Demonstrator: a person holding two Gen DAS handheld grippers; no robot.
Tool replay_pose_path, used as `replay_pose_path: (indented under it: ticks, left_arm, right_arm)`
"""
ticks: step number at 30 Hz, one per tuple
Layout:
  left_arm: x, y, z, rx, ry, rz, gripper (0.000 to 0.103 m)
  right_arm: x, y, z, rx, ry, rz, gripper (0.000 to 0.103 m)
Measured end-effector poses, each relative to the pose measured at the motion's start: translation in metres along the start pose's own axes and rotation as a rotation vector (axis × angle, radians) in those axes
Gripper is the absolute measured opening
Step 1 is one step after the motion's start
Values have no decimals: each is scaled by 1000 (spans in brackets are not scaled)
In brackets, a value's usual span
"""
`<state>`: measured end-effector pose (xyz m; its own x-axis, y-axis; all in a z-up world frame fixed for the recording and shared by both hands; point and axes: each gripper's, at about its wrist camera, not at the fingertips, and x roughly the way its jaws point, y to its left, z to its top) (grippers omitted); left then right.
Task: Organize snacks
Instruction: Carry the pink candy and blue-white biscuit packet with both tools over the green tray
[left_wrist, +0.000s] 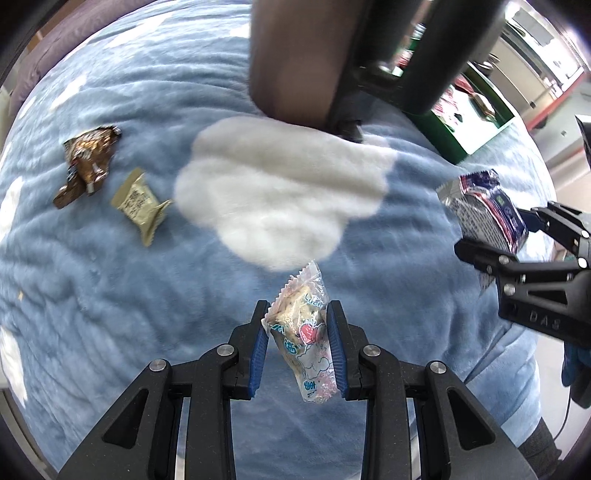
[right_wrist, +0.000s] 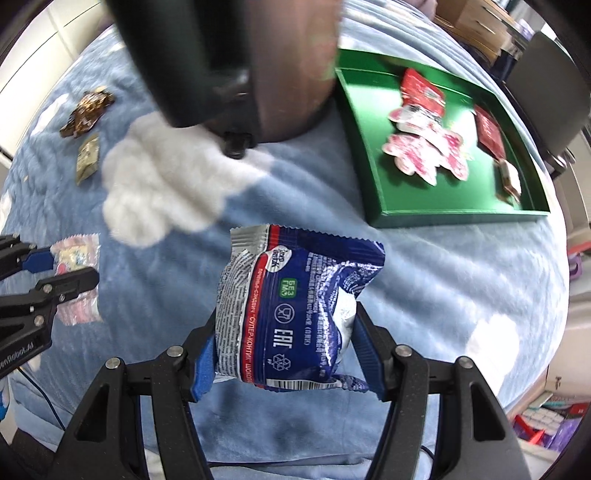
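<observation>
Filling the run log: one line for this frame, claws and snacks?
left claw: shut on pink-and-clear packet | right claw: shut on blue wrapper | green tray: red packets inside | blanket: brown packet, tan packet loose

A blanket (right_wrist: 424, 258) covers the whole surface. At the far left lie two wrapped snacks: a crumpled wrapper (left_wrist: 86, 164) and, just beside it on its near right, a small packet (left_wrist: 140, 205), close but apart. Far right sits a tray (right_wrist: 364, 155) with several packets (right_wrist: 424, 147) lying inside it. Nearer, the left gripper (left_wrist: 297, 347) has a clear-wrapped snack (left_wrist: 304, 339) between its pads, and to its right the right gripper (right_wrist: 284, 347) clamps a larger foil packet (right_wrist: 295, 299), both raised over the blanket.
</observation>
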<state>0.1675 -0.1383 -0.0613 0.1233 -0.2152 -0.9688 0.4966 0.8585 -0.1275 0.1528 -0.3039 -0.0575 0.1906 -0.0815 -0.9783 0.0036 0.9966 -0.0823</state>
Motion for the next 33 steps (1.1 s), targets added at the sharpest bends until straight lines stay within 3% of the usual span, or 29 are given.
replay_pose_path:
  ticks: [17, 33]
  left_arm:
    - [13, -68, 15, 186, 7, -47, 26]
    - [8, -127, 61, 305, -63, -109, 26]
  right_arm:
    - [-13, -72, -3, 190, -48, -62, 103]
    - [-19, -136, 6, 276, -129, -135, 103]
